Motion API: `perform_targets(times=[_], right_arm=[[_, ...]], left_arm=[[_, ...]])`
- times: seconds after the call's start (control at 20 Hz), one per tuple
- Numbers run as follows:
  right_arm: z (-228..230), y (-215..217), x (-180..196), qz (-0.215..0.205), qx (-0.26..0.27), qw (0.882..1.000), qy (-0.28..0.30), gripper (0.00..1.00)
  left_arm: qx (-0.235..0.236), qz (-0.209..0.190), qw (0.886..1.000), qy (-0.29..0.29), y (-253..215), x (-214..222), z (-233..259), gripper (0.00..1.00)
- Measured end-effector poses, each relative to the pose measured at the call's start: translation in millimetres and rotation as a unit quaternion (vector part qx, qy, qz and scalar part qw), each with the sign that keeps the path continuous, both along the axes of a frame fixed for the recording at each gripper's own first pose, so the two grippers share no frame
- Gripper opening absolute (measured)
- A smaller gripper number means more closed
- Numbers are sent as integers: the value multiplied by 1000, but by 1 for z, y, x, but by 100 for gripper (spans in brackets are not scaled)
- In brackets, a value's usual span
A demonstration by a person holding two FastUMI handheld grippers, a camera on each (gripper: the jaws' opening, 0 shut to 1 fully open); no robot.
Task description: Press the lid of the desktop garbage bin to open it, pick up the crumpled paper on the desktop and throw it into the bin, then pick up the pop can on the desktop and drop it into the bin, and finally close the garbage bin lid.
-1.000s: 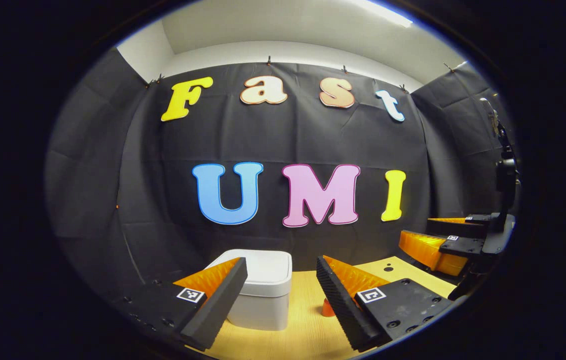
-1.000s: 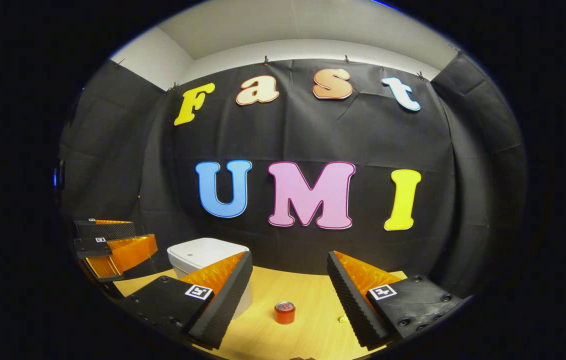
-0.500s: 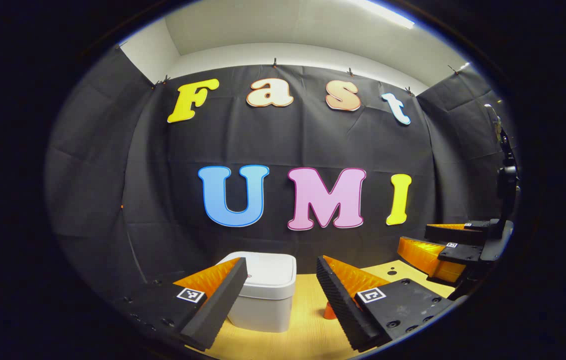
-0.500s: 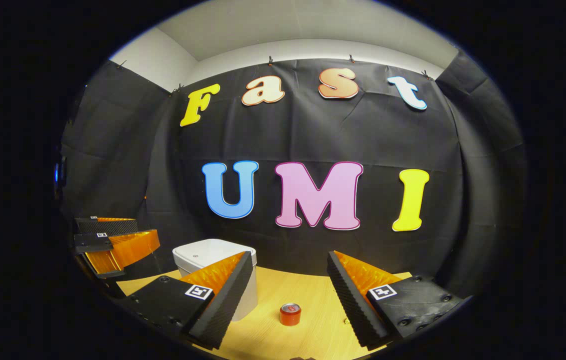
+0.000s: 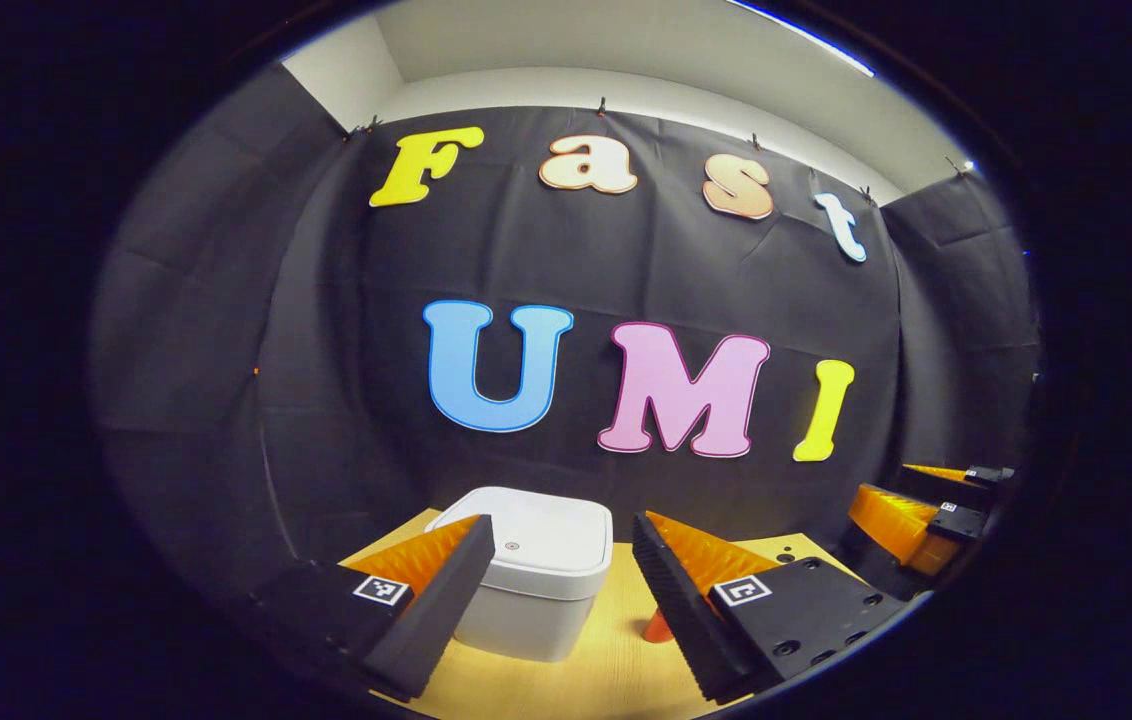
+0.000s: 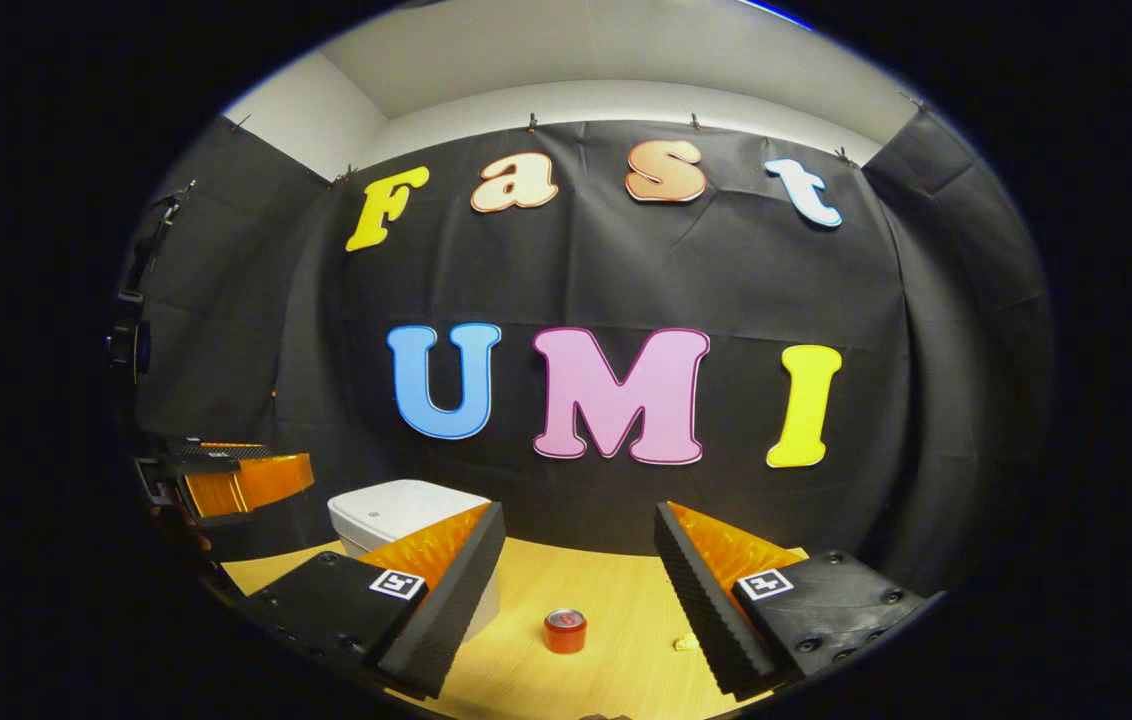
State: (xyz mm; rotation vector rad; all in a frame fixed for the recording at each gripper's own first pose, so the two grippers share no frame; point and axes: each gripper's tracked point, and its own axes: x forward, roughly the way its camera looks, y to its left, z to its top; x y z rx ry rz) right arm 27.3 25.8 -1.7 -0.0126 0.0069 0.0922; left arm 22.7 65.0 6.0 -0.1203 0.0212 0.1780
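Lighting's decent from my grippers' cameras: a bright strip light up on the ceiling in the left gripper view does most of the work, so the wooden tabletop looks warm and evenly lit. The black cloth wall soaks up light and stays dim. Heavy fisheye bending toward the edges, centre's sharp, no real glare or motion blur.

One white square plastic garbage bin with its lid down stands on one pale wooden desktop. One red pop can stands upright there, with one small yellowish paper scrap beside it. Two grippers are in view, the left gripper and the right gripper.
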Motion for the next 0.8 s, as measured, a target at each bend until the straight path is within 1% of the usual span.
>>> perform_targets(times=[0.1,0.2,0.3,0.35,0.45,0.5,0.6,0.65,0.7,0.75,0.8], right_arm=[[0,-6,3,-8,-5,1000,-2,96],[-4,-12,7,-18,-7,1000,4,97],[-12,-18,12,-30,-1,999,17,97],[-14,-21,13,-35,3,999,22,97],[-17,-27,20,-47,2,999,27,96],[-19,-30,22,-51,-1,998,29,96],[-27,-35,26,-59,-1,998,37,97],[-31,-37,28,-62,1,997,42,97],[-35,-38,30,-65,3,997,48,96],[-39,-40,32,-69,4,996,53,96],[-43,-42,33,-72,4,996,59,97]], left_arm=[[8,-1,1000,5,9,10,-2,94],[23,-1,1000,15,16,20,-7,91],[37,0,999,26,21,30,-13,81],[39,-5,999,29,21,36,-15,73],[40,-18,998,37,19,50,-21,66],[40,-25,998,39,19,56,-25,65],[46,-31,997,44,23,71,-31,54],[50,-32,997,46,26,78,-34,43],[51,-37,997,48,27,86,-37,38],[52,-46,996,50,27,94,-40,31],[54,-47,996,52,31,101,-45,29]])
